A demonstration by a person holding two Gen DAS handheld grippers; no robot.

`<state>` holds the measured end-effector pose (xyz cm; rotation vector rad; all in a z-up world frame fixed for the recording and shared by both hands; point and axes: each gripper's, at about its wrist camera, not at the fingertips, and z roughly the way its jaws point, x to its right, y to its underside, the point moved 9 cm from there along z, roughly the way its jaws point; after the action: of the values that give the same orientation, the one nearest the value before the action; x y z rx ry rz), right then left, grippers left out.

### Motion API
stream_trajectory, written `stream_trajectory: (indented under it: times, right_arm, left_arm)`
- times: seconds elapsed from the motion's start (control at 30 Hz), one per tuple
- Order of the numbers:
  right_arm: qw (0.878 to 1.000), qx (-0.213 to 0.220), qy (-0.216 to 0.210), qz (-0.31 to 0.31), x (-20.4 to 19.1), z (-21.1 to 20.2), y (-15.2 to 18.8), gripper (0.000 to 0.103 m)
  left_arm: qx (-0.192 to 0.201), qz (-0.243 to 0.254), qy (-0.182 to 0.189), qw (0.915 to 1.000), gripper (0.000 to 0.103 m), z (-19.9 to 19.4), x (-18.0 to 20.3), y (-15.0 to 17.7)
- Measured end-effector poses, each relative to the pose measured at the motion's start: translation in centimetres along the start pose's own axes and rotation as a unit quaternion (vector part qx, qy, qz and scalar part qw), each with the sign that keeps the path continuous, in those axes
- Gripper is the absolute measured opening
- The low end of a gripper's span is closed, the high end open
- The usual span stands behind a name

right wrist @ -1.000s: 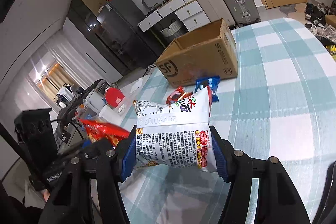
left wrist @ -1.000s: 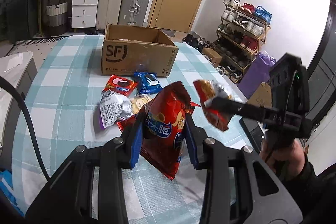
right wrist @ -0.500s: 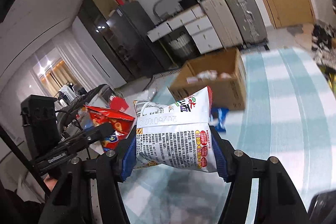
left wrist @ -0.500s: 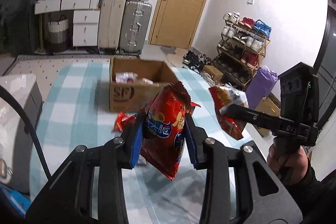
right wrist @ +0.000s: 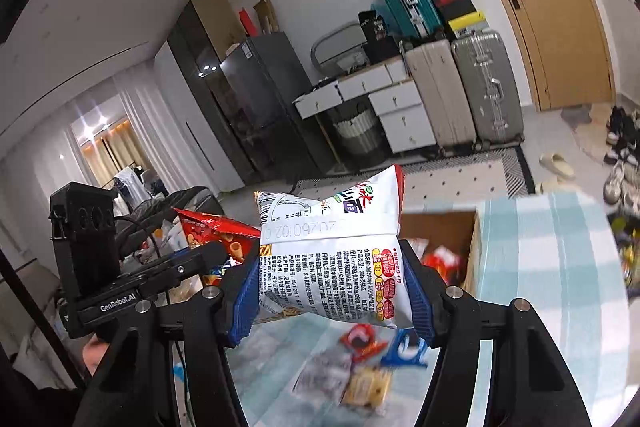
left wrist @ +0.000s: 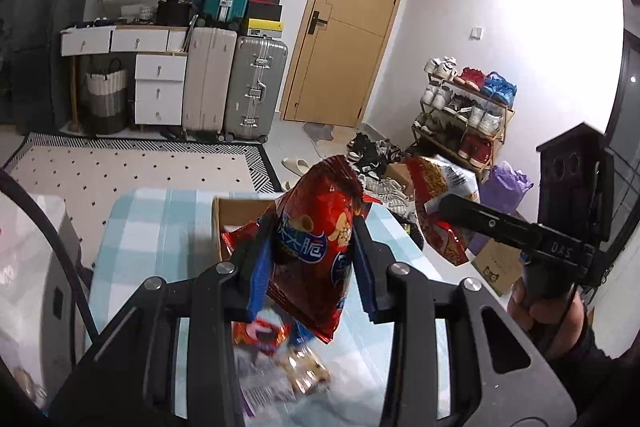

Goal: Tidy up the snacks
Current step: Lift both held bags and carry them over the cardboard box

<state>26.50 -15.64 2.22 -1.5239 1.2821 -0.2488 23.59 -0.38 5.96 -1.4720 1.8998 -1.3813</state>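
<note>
"GenRobot.AI" stands on the left claw [right wrist: 224, 259]; "DAS" on the right claw [left wrist: 452, 205].

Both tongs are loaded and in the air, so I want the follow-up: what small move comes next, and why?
Probably carry both forward over the open cardboard box: the left tongs clamp the red snack bag, the right tongs the white snack bag, both short of it.

Both wrist views close behind own tool, angled down; shared: cardboard box [left wrist: 240, 223] [right wrist: 440, 227], checked table [left wrist: 160, 227] [right wrist: 540, 267].
</note>
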Motion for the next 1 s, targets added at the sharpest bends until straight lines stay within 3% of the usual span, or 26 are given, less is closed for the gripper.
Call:
stream_trajectory:
  times: [0.17,0.4,0.67,1.0]
  right_arm:
    - [1.000,-0.005,0.008,-0.016,0.2,2.5,-3.9,0.063]
    - [0.999,-0.024,0.032,-0.009,2.9,7.2,-6.8,0.063]
    - [0.997,-0.060,0.054,0.005,6.7,12.3,-5.9,0.063]
    - [0.990,-0.116,0.082,0.017,12.3,17.7,-2.0,0.063]
  left_arm:
    - [-0.010,0.003,-0.001,0.9999,0.033,3.3,-0.8,-3.3]
    - [-0.039,-0.012,-0.009,0.9991,0.033,10.3,-2.7,-5.0]
    - [-0.076,-0.030,-0.021,0.9965,0.033,18.3,-5.2,-3.8]
    - [-0.123,-0.037,-0.031,0.9913,0.033,25.8,-7.4,0.5]
